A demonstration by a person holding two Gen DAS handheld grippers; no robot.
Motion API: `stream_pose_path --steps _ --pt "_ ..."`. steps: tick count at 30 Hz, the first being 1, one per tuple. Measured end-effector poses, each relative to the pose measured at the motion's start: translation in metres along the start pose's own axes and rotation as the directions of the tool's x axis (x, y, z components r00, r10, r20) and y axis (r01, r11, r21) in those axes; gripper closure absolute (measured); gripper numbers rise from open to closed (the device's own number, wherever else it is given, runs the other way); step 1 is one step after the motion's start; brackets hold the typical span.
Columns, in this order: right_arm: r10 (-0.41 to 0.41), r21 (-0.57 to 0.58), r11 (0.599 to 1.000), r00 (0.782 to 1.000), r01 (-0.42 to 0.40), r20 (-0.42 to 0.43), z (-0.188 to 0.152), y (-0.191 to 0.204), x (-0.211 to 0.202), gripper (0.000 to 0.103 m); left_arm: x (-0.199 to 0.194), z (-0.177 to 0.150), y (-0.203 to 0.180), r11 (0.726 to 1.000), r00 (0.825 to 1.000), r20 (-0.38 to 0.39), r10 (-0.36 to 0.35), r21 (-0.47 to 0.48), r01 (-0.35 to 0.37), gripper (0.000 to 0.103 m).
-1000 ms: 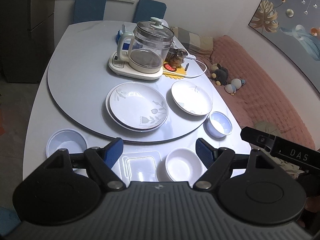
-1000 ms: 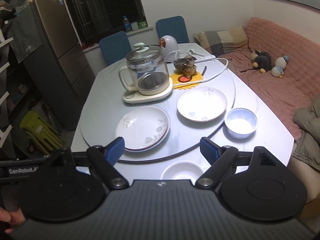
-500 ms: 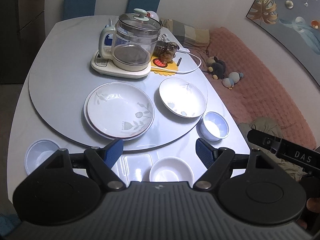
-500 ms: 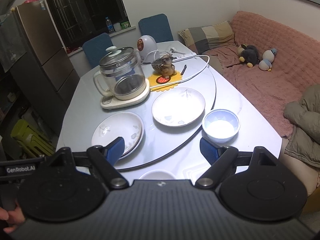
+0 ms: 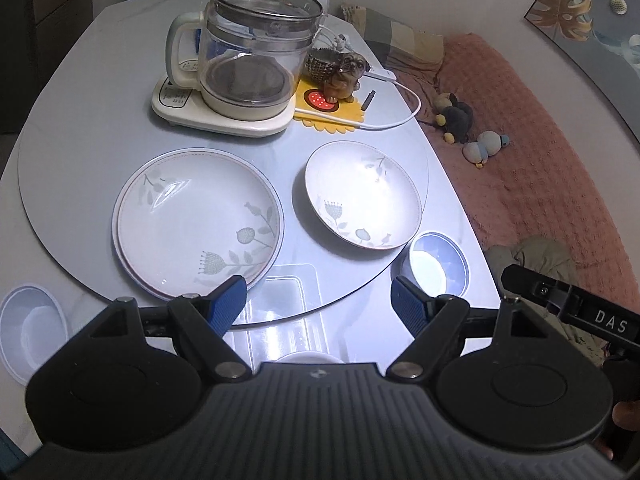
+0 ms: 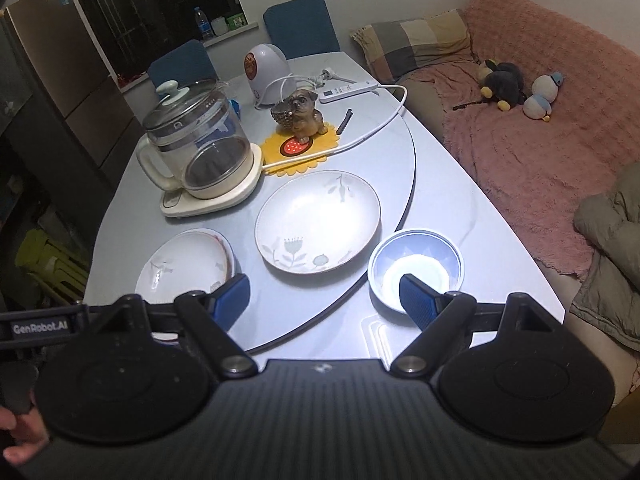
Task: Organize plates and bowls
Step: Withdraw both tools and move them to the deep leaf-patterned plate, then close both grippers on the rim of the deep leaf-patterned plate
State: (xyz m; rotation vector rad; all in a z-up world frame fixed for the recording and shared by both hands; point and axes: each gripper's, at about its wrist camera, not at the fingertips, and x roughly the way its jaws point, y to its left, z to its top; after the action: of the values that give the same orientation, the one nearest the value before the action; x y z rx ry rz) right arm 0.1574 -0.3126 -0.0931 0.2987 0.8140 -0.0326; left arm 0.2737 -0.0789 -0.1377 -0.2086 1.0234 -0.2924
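On the surface (image 5: 80, 120) sit two stacked large plates (image 5: 198, 220), one smaller plate (image 5: 362, 196), two blue bowls (image 5: 438, 264) (image 5: 30, 328) and one white bowl (image 5: 308, 357). Since a second ago both views have closed in on the dishes. The left tool (image 5: 318, 300) and right tool (image 6: 324, 294) tilt downward, jaws wide, holding nothing.
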Motion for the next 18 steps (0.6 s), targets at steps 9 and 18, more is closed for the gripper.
stream_pose_path --steps 9,18 --pt "0.031 -0.047 0.998 0.996 -0.035 -0.083 0.038 -0.036 0.058 0.020 0.058 0.028 -0.032 0.999 0.998 -0.053 0.046 -0.013 -0.047 0.021" --pt "0.111 -0.106 0.986 0.978 -0.131 -0.176 0.070 -0.063 0.124 0.026 0.104 0.051 -0.037 0.985 0.984 -0.118 0.133 -0.098 -0.144 0.021"
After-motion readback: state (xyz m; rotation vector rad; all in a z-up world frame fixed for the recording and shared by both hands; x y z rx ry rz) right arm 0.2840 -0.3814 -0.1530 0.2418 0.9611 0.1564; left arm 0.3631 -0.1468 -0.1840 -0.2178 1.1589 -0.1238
